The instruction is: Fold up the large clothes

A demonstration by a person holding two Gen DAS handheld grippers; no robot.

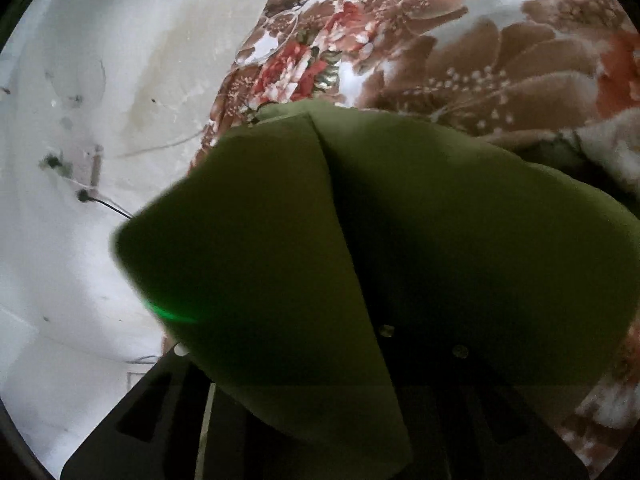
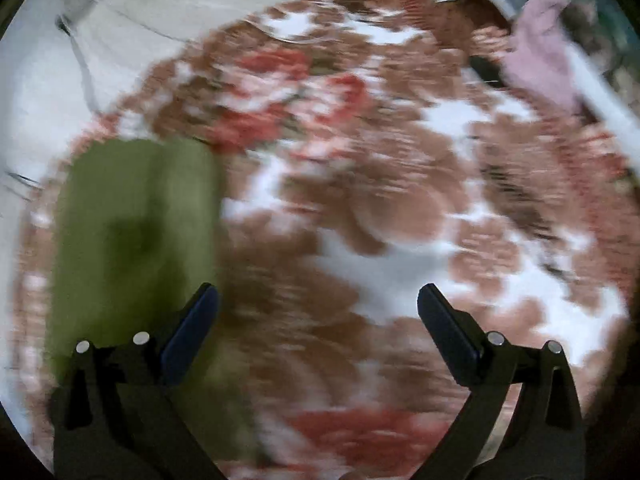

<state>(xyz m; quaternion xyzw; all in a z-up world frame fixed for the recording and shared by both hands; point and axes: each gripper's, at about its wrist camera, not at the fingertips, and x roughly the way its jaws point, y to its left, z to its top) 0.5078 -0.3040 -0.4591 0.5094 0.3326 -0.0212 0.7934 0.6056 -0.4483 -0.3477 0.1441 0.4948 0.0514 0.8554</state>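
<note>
An olive-green garment (image 1: 380,240) fills the lower middle of the left wrist view, folded over with a crease down its middle. It drapes over my left gripper (image 1: 352,360) and hides the fingertips, so I cannot tell how the jaws stand. In the blurred right wrist view the same green garment (image 2: 132,232) lies at the left on a floral blanket (image 2: 360,200). My right gripper (image 2: 318,320) is open and empty above the blanket, its left finger (image 2: 192,332) beside the garment's edge.
The brown, red and white floral blanket (image 1: 460,48) covers the bed. A white wall with a thin cable (image 1: 104,204) is at the left. A pink cloth (image 2: 540,48) and a dark object (image 2: 486,72) lie at the blanket's far right.
</note>
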